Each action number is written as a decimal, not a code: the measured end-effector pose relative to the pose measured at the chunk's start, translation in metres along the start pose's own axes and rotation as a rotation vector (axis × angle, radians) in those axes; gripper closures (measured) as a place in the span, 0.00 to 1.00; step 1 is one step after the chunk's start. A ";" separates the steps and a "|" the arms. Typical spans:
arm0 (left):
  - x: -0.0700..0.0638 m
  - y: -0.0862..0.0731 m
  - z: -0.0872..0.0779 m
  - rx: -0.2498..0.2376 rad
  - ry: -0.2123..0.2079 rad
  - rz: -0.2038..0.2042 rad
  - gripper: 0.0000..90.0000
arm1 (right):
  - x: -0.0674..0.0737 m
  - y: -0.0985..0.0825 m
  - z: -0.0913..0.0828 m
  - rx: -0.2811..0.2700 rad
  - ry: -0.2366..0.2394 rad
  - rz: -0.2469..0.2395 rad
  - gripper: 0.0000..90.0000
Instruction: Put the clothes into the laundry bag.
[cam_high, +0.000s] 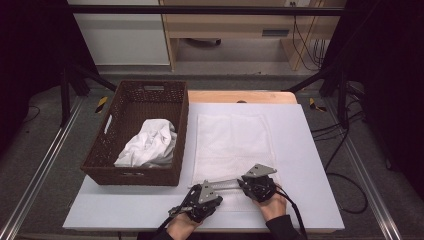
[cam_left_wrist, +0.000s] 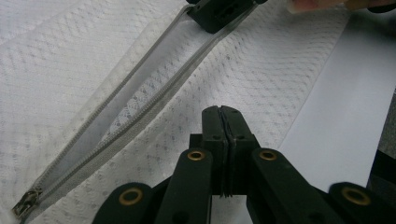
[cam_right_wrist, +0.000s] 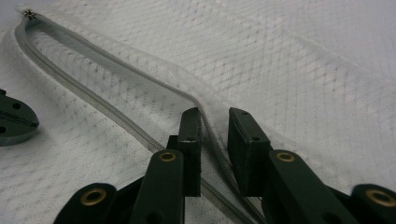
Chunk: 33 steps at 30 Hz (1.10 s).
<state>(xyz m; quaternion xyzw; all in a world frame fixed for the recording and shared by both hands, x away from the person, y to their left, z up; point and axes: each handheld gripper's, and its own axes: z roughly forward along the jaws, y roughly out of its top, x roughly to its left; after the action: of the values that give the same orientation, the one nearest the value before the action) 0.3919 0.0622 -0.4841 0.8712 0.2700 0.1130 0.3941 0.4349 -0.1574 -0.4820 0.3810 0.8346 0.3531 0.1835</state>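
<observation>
A white mesh bag (cam_high: 232, 140) lies flat on the white table top (cam_high: 310, 165), its grey zipper (cam_left_wrist: 140, 102) standing open along the near end. The slider (cam_right_wrist: 29, 14) sits at the zipper's left end. My left gripper (cam_left_wrist: 222, 111) is shut, its tips resting on the mesh just below the zipper; I cannot tell whether any fabric is pinched. At the other end, my right gripper (cam_right_wrist: 215, 116) has its jaws apart with the zipper's edge (cam_right_wrist: 208, 126) running between them, the pads not pressing on it. From above, both grippers (cam_high: 220, 190) (cam_high: 242, 182) sit at the bag's near end.
A dark woven basket (cam_high: 105, 150) stands left of the bag with a crumpled white cloth (cam_high: 150, 145) inside. A wooden board edge (cam_high: 240, 96) shows behind the table top. Black frame bars and cables lie around the table.
</observation>
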 end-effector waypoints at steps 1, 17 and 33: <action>0.000 0.000 0.000 0.002 0.000 0.001 0.97 | -0.001 0.000 0.001 -0.004 0.006 0.014 0.87; 0.007 0.019 -0.021 -0.067 0.053 0.007 0.81 | -0.001 0.010 -0.012 -0.062 0.000 0.055 0.99; 0.022 0.061 0.021 -0.013 0.182 0.067 0.68 | 0.003 0.021 -0.033 -0.155 0.032 0.023 0.99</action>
<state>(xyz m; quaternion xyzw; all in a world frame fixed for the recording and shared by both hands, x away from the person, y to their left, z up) 0.4418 0.0284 -0.4529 0.8633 0.2745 0.2068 0.3697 0.4244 -0.1599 -0.4449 0.3695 0.8031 0.4247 0.1951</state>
